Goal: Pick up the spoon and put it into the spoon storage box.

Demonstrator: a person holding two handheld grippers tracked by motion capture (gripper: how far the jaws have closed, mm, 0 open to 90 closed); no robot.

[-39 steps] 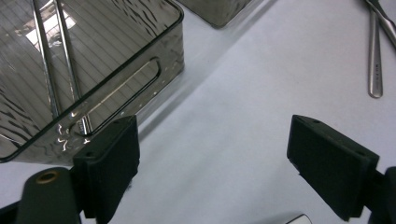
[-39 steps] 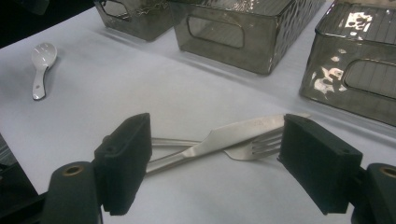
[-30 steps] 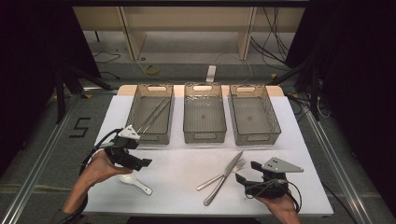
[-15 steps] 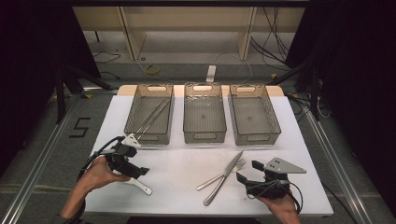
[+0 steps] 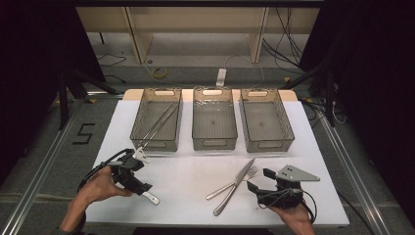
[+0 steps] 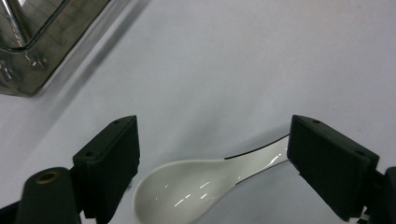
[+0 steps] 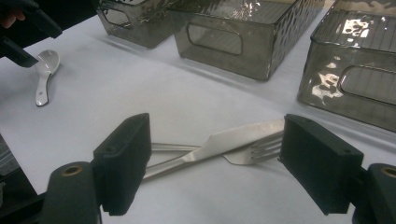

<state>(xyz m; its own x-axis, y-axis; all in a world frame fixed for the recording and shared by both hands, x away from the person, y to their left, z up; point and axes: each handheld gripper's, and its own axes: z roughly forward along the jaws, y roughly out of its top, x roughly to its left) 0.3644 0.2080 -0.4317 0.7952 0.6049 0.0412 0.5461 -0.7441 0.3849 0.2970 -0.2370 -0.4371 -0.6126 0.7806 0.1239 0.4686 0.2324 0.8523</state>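
Left gripper [image 6: 212, 161] low over the white spoon [image 6: 187, 189], jaws open and straddling it — bowl between them, handle running under the right-hand jaw. Spoon lies flat on the bench [image 5: 195, 171], just in front of the left bin [image 5: 157, 119]. Right gripper [image 7: 215, 163] hangs open-jawed before the crossed knife [image 7: 219, 142] and fork [image 7: 252, 151], holding nothing. Step in hand looks like the spoon pick-up — next move likely calls for settling lower and closing across the bowl's neck before lifting.
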